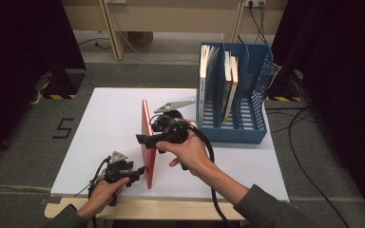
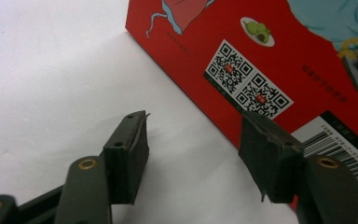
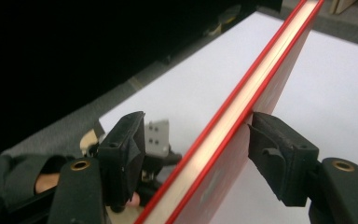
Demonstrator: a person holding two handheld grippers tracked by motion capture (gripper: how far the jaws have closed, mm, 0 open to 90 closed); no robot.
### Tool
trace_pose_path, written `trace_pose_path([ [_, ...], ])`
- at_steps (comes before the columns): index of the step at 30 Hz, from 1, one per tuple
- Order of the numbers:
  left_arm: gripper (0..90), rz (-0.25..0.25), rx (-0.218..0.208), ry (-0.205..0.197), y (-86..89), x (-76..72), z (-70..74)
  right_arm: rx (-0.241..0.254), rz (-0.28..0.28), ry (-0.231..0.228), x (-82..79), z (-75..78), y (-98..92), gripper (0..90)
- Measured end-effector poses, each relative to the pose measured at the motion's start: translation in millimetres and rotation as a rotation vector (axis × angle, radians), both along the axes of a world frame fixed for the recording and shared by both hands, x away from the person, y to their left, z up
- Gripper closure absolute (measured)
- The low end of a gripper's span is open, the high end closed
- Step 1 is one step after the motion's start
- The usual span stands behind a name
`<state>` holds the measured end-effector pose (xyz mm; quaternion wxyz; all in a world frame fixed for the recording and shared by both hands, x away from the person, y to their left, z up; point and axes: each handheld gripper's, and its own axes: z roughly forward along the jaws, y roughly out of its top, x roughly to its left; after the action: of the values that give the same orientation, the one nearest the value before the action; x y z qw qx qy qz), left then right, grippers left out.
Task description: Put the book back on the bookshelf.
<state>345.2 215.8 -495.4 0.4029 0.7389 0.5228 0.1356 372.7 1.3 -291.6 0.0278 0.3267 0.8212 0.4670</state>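
High view: a thin red book [image 1: 147, 142] is standing on its bottom edge on the white bench [image 1: 104, 123], well to the left of a blue file rack [image 1: 233, 95] that is holding a few other books. The left claw [image 1: 140, 170] is sitting at the book's near lower corner; the right claw [image 1: 142, 139] is reaching over its top edge.

Left gripper view: the left claw [image 2: 193, 144] is standing partly open beside the book's back cover [image 2: 270, 65], gripping nothing.

Right gripper view: the right claw [image 3: 196, 140] is straddling the book's top edge [image 3: 242, 93], one pad touching the cover, the other standing clear, so nothing is being clamped.

Judgement: the book is probably light and stiff, its glossy cover slippery, and it is likely to tip sideways. Pinching across both covers near the middle of the top edge looks best.
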Motion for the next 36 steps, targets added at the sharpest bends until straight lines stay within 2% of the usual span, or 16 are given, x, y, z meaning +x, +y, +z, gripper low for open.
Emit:
trace_pose_path([
  [5,40.1,-0.001,-0.003,-0.001,0.1,0.0,-0.3,-0.047,0.024,-0.019,-6.8,-7.0,-0.1,40.4],
  [7,37.8,0.0,-0.008,-0.002,-1.2,-0.3,-0.6,-0.05,0.025,-0.036,-9.1,-9.6,-0.4,38.4],
  [10,35.7,-0.002,-0.004,-0.004,-2.2,-0.4,-0.5,-0.081,0.035,-0.094,-9.5,-9.4,-1.7,30.5],
  [12,35.8,-0.006,0.001,-0.004,-1.7,-0.7,-0.5,-0.082,0.068,-0.072,-11.7,-13.8,-0.8,27.4],
  [15,35.2,-0.002,-0.002,-0.008,-2.8,-0.6,-0.9,-0.115,0.109,-0.089,-15.5,-18.7,2.6,36.2],
  [16,33.6,-0.01,-0.004,-0.006,-3.7,-0.7,-0.9,-0.123,0.108,-0.089,-16.6,-19.0,4.2,38.3],
  [17,30.0,-0.02,-0.012,-0.006,-5.1,-1.0,-1.1,-0.141,0.12,-0.111,-16.6,-18.2,5.6,41.4],
  [18,24.1,-0.05,-0.032,0.001,-8.8,-1.9,-1.4,-0.149,0.122,-0.121,-16.9,-17.5,6.2,45.8],
  [19,21.2,-0.068,-0.033,0.002,-12.6,-3.3,-1.1,-0.148,0.132,-0.134,-16.7,-16.4,6.7,52.5],
  [21,21.7,-0.102,-0.024,-0.001,-19.9,-6.1,-0.9,-0.166,0.169,-0.188,-15.8,-14.0,6.4,65.2],
  [23,21.3,-0.106,-0.023,-0.01,-23.6,-7.7,-1.4,-0.161,0.191,-0.221,-11.8,-13.0,5.3,66.8],
  [25,21.7,-0.094,-0.038,-0.003,-20.7,-6.2,-1.3,-0.16,0.186,-0.22,-8.3,-15.2,3.3,64.2],
  [28,22.1,-0.055,-0.068,0.012,-12.5,-2.7,-1.5,-0.087,0.152,-0.185,0.0,-19.8,-6.2,68.3],
  [29,22.2,-0.044,-0.075,0.011,-11.0,-1.8,-1.7,-0.071,0.143,-0.192,3.3,-22.0,-9.5,69.2],
  [31,22.2,-0.039,-0.071,0.006,-8.2,-0.5,-2.0,-0.016,0.103,-0.18,11.3,-26.3,-17.8,69.5],
  [36,21.8,-0.017,-0.07,0.008,-1.4,3.7,-1.7,0.065,0.049,-0.127,24.5,-29.8,-28.9,70.1],
])
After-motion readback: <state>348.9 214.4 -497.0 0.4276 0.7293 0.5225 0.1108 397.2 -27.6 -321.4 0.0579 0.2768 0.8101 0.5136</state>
